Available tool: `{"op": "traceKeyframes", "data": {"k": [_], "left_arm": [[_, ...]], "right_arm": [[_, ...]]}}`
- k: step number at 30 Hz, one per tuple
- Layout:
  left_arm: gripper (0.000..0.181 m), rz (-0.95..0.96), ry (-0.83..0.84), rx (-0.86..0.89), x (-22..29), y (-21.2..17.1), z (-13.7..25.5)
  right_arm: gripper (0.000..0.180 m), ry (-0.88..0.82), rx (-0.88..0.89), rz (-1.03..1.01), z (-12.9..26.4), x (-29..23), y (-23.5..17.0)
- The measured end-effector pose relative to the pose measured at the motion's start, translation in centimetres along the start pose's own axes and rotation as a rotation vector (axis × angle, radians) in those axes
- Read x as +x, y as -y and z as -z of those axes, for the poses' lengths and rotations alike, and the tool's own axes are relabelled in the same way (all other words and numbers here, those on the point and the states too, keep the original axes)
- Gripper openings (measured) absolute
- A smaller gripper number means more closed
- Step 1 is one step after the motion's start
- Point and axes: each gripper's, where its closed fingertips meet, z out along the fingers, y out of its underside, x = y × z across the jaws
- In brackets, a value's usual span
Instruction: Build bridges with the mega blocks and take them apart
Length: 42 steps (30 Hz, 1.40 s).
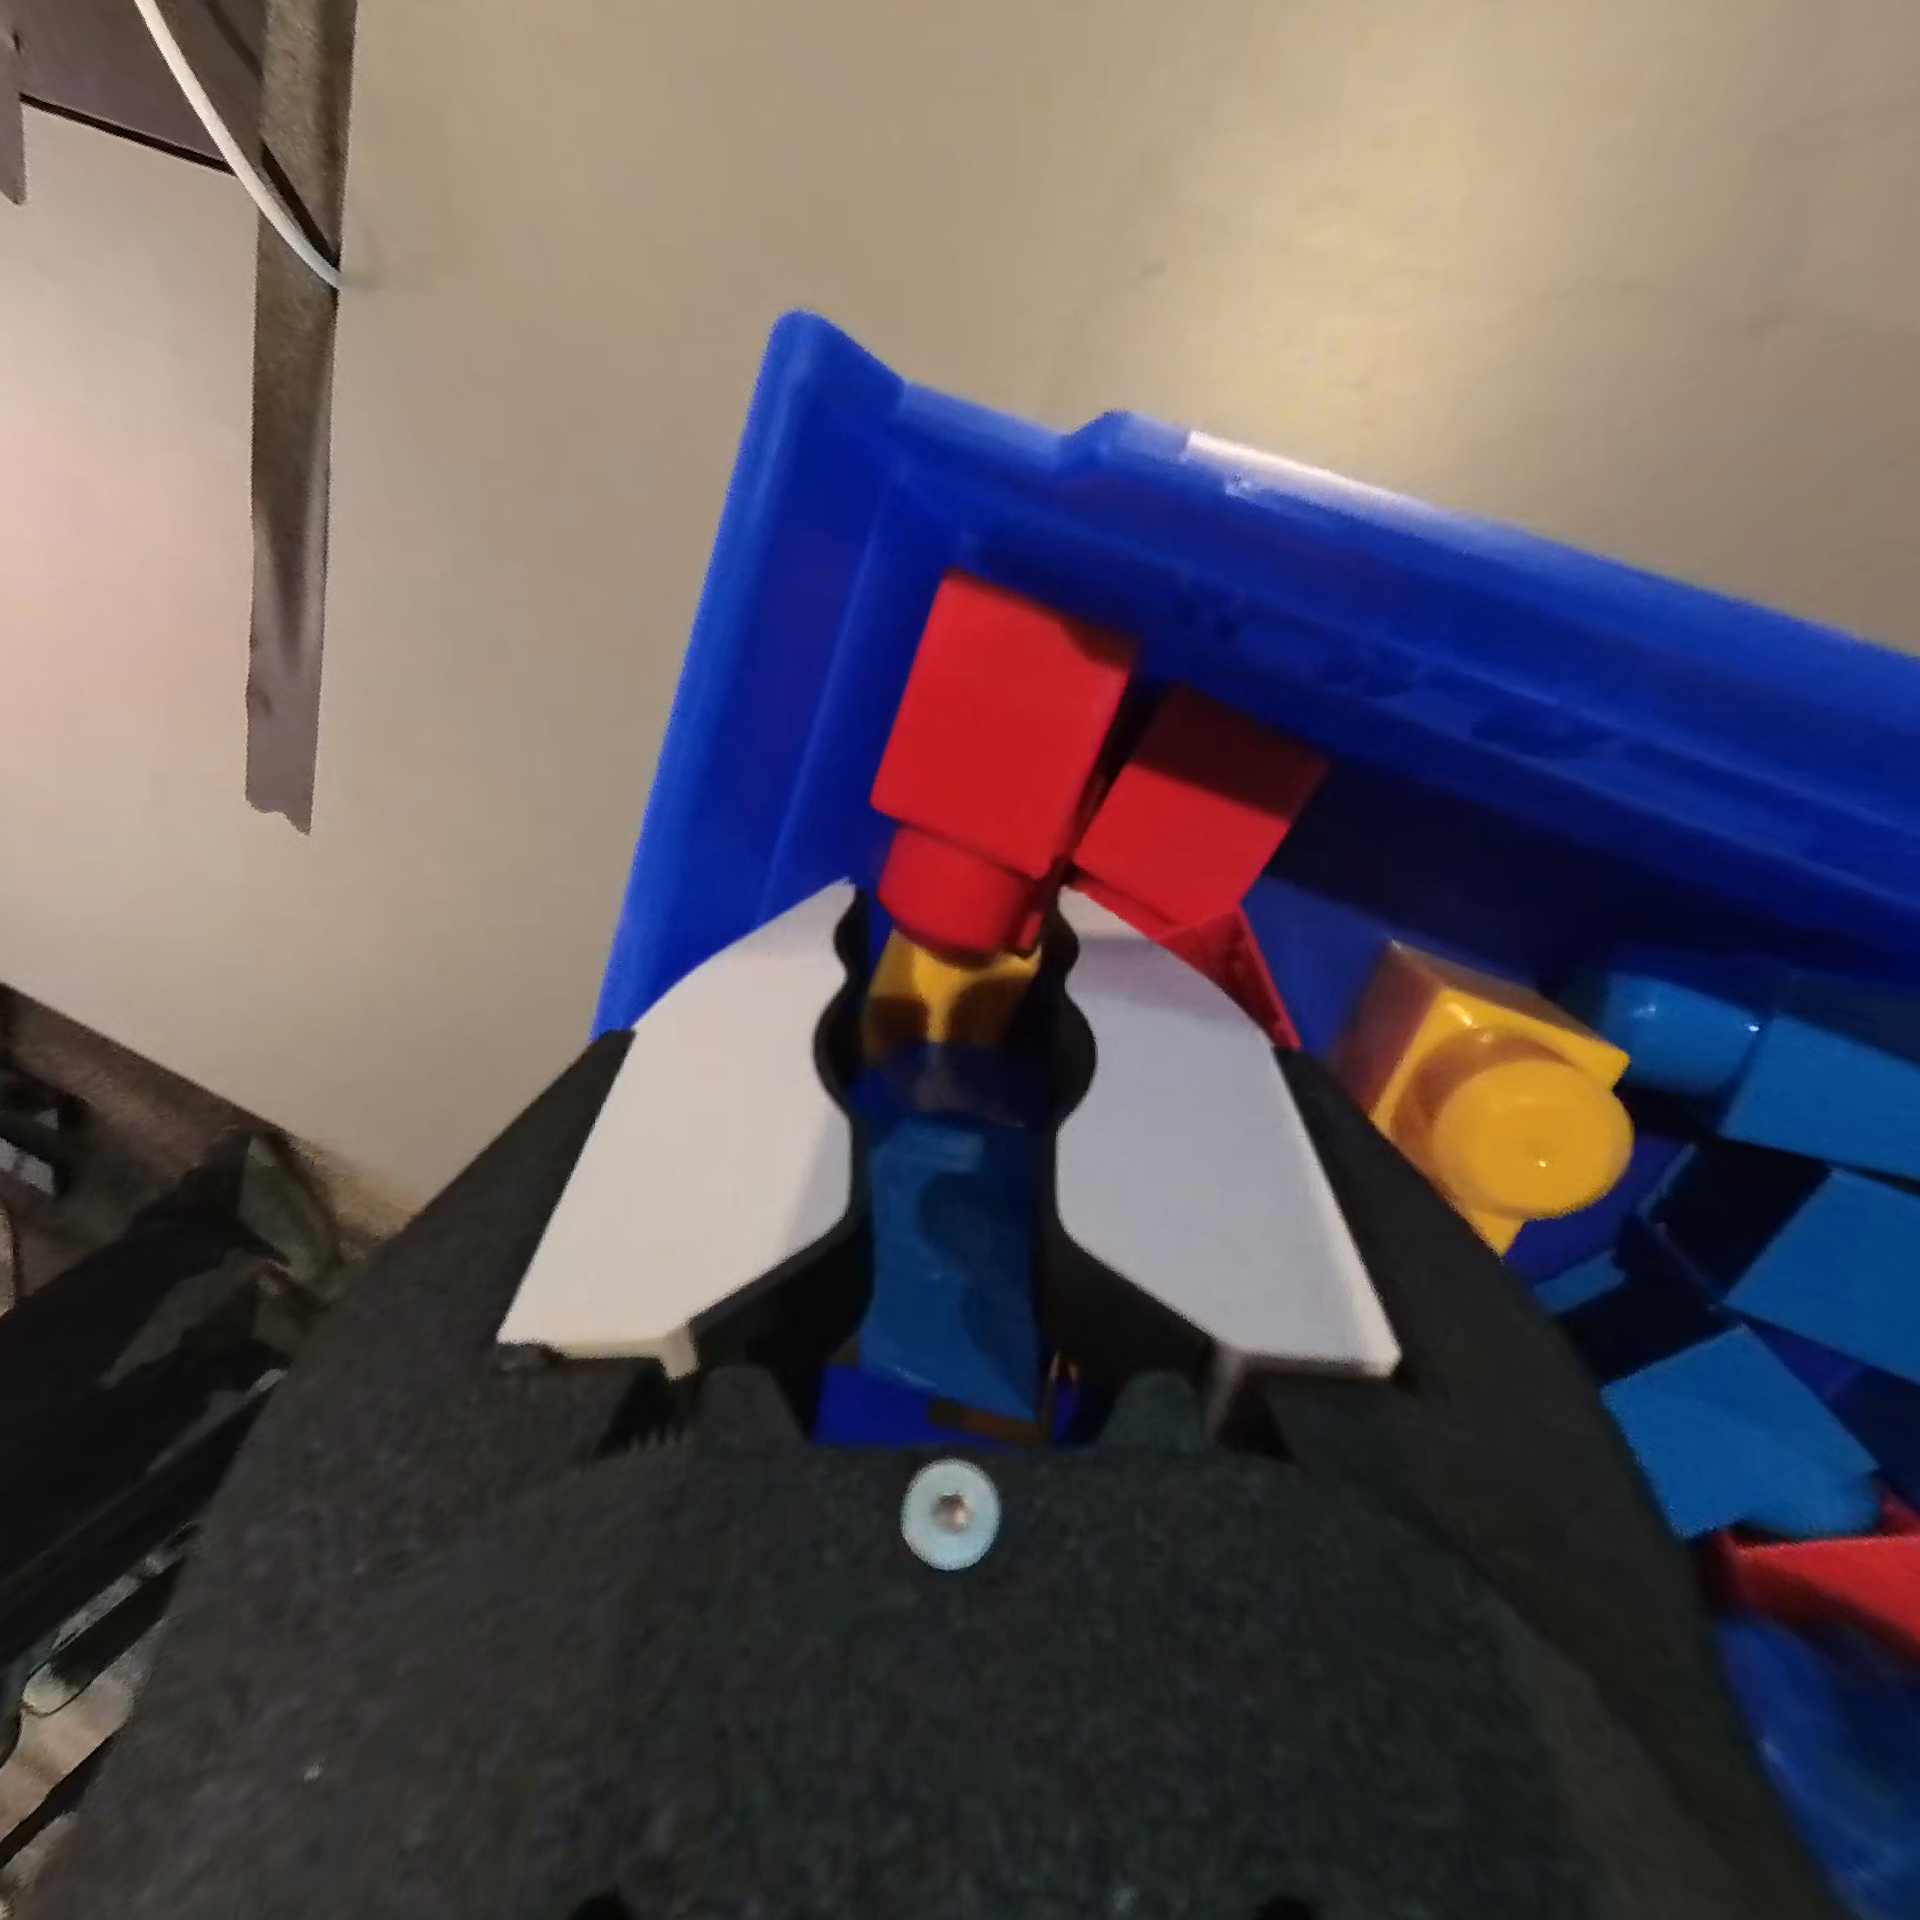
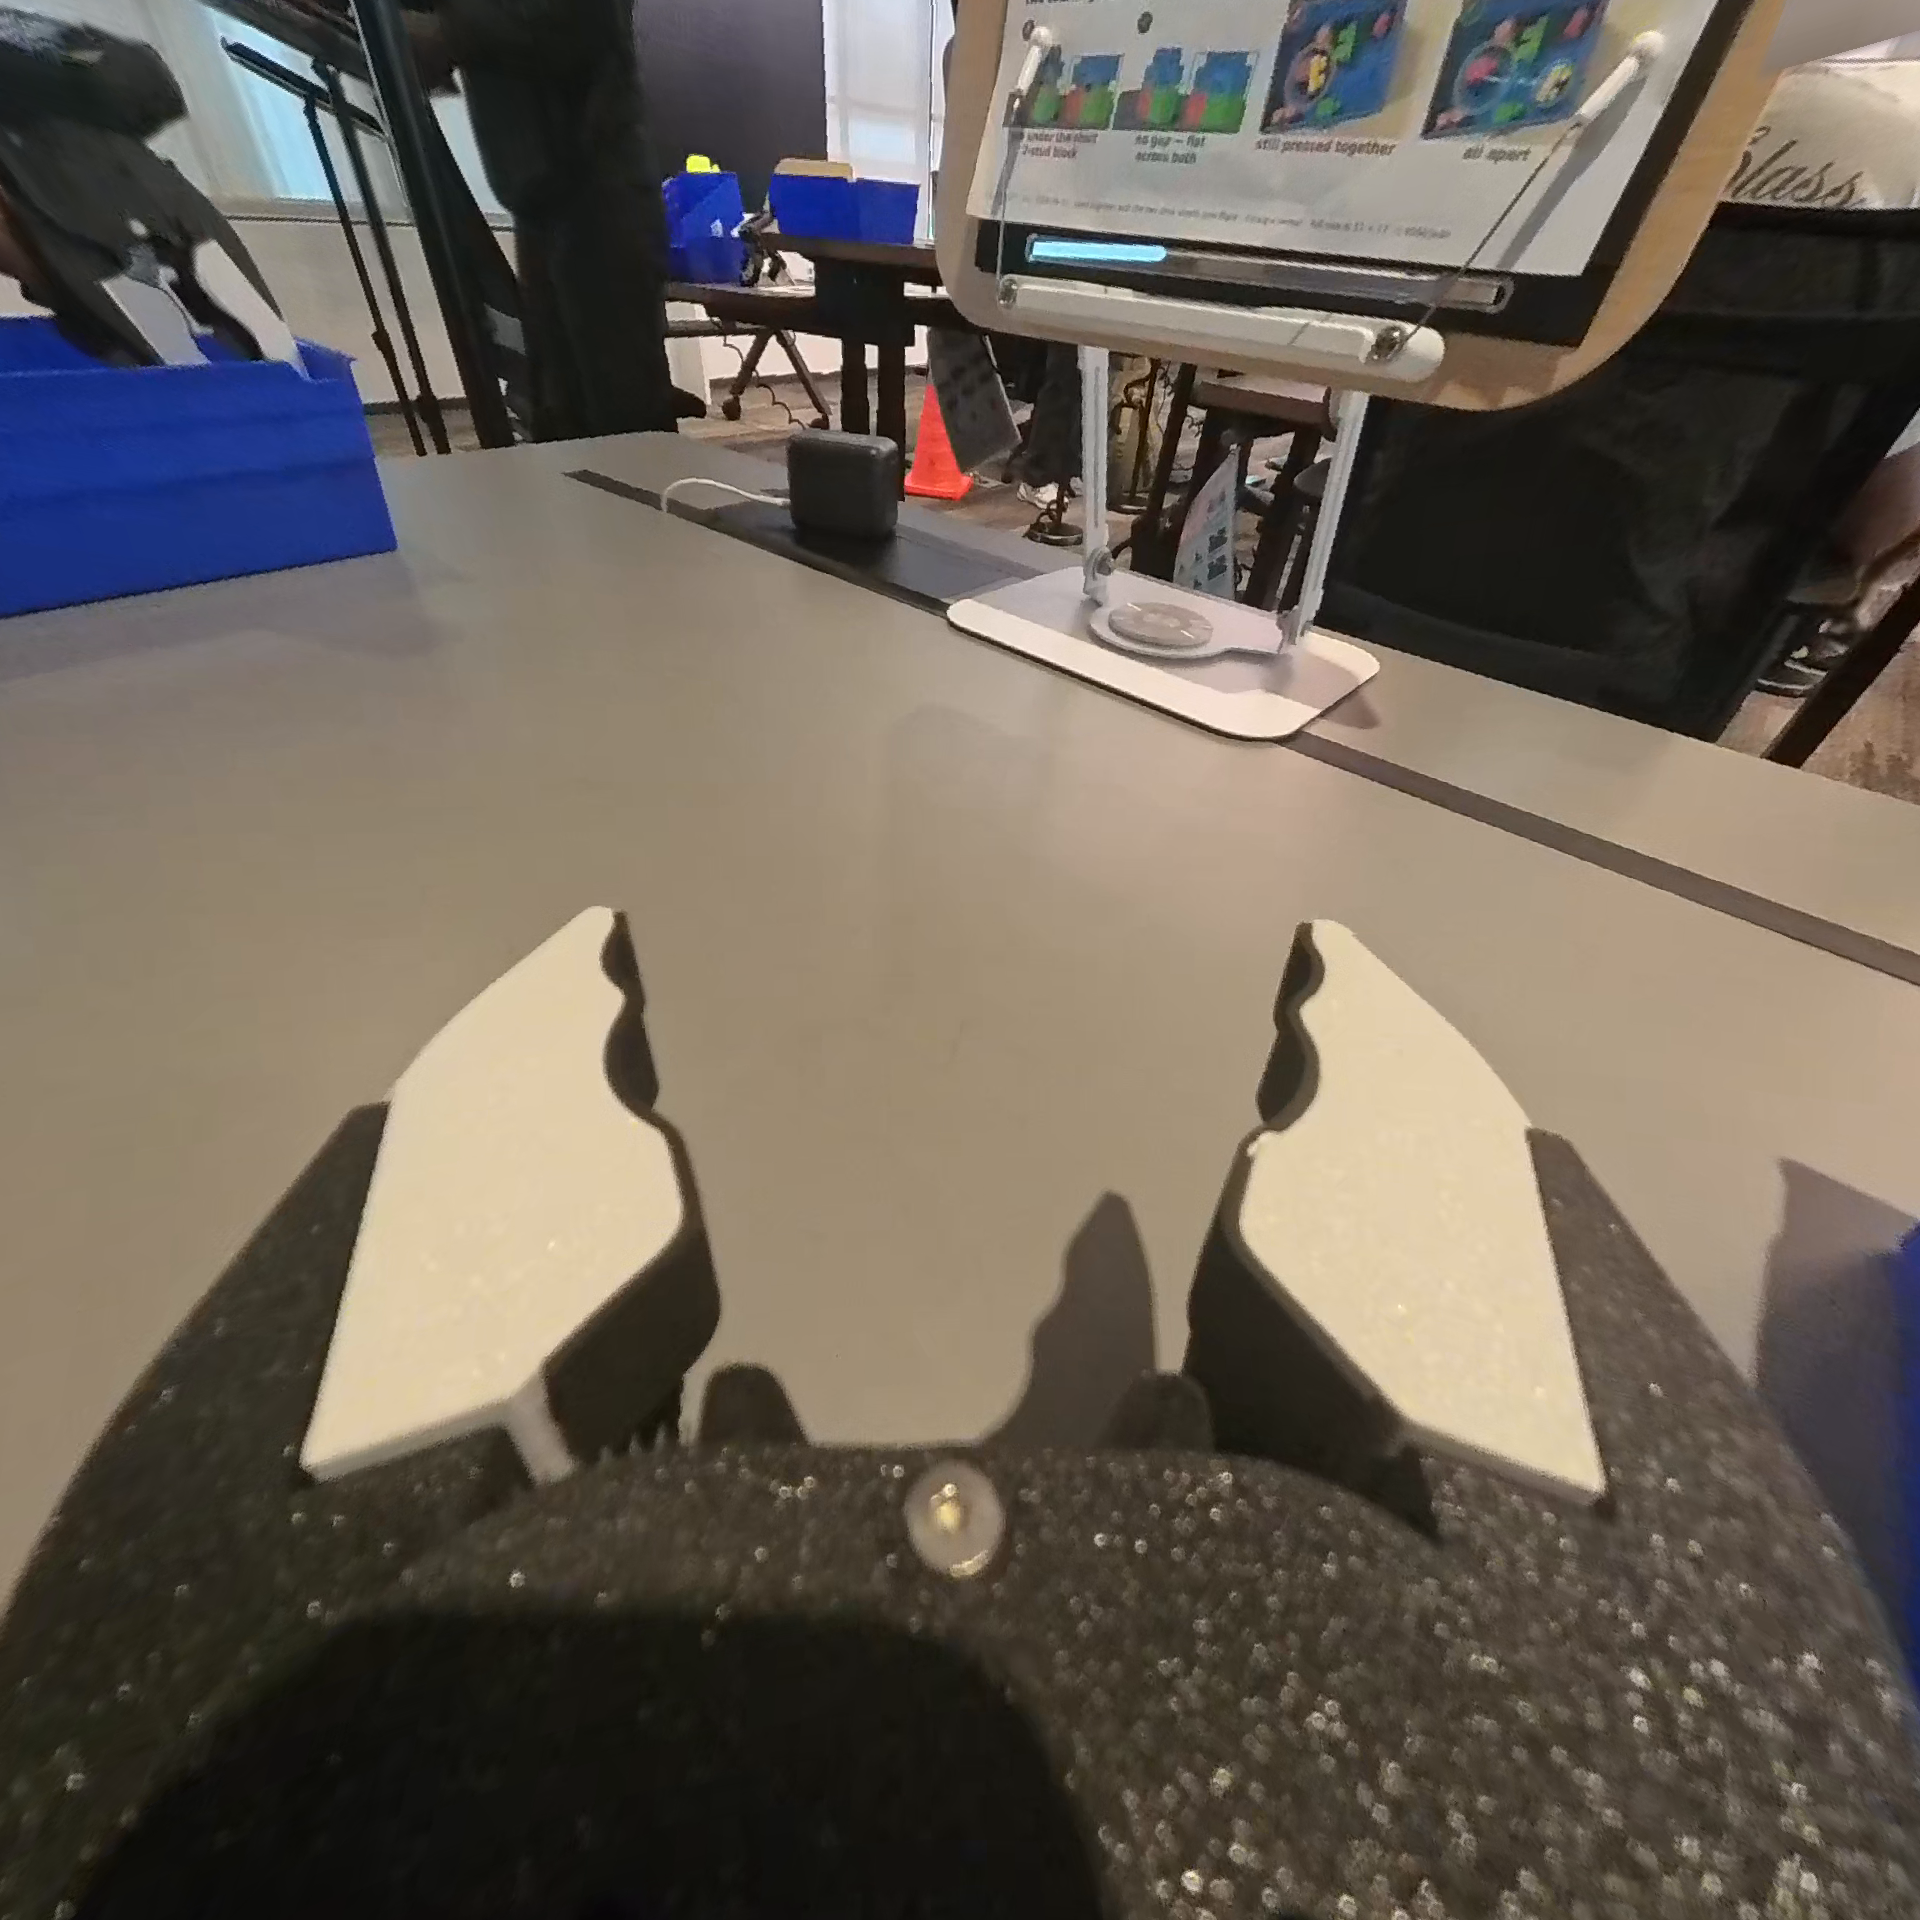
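In the left wrist view my left gripper [image 1: 951, 904] reaches into the corner of a blue bin [image 1: 1455, 582] of mega blocks. Its jaws are close together on a blue block [image 1: 951, 1247]. Past the tips lie a yellow block [image 1: 935, 997] and two red blocks [image 1: 997, 727] against the bin's corner. A loose yellow block [image 1: 1507, 1112] and several blue blocks [image 1: 1829, 1091] lie to the right. My right gripper [image 2: 961, 925] is open and empty, low over the grey table [image 2: 831, 727]. The right wrist view shows the left gripper [image 2: 177, 312] dipping into the bin [image 2: 177, 468] at far left.
A tablet on a white stand [image 2: 1164, 634] stands at the table's far right, and a small black box [image 2: 842, 483] with a white cable sits on a dark strip at the back. A blue object [image 2: 1870, 1403] shows at the right edge. Other tables and blue bins stand beyond. The tips of one gripper are about 65 cm away from the tips of the other. From my left tips it is roughly 7 cm to the loose yellow block [image 1: 1507, 1112]; from my right, 60 cm.
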Motion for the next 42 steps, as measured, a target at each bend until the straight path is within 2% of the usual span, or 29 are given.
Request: {"op": "traceKeyframes", "data": {"k": [9,13,18,24,28,31,35,42], "left_arm": [[0.029,0.087,-0.034,-0.031,0.4,-0.5,-0.3],[0.029,0.144,-0.006,-0.018,0.1,-0.1,1.6],[0.029,0.16,0.036,-0.112,0.5,0.3,5.6],[0.028,0.058,0.111,-0.327,1.7,4.2,12.1],[0.028,-0.063,0.125,-0.538,3.8,9.1,13.9],[0.028,-0.154,0.136,-0.695,5.9,13.2,13.3],[0.028,-0.273,0.101,-0.859,9.4,18.1,9.8],[0.028,-0.384,0.058,-1.064,13.7,23.0,3.1]], "right_arm": [[0.114,0.015,0.014,-0.007,0.1,-0.2,0.1],[0.114,0.027,0.023,-0.012,0.1,-0.5,0.3],[0.114,0.046,0.027,-0.013,0.0,-0.8,0.3],[0.114,0.064,0.02,-0.004,0.0,-1.2,0.2],[0.114,0.077,0.014,0.0,-0.1,-1.4,0.1],[0.114,0.081,0.02,0.006,0.0,-1.5,0.2],[0.114,0.097,0.031,0.006,0.2,-2.0,0.3],[0.114,0.099,0.036,0.043,0.3,-2.6,0.6]]}}
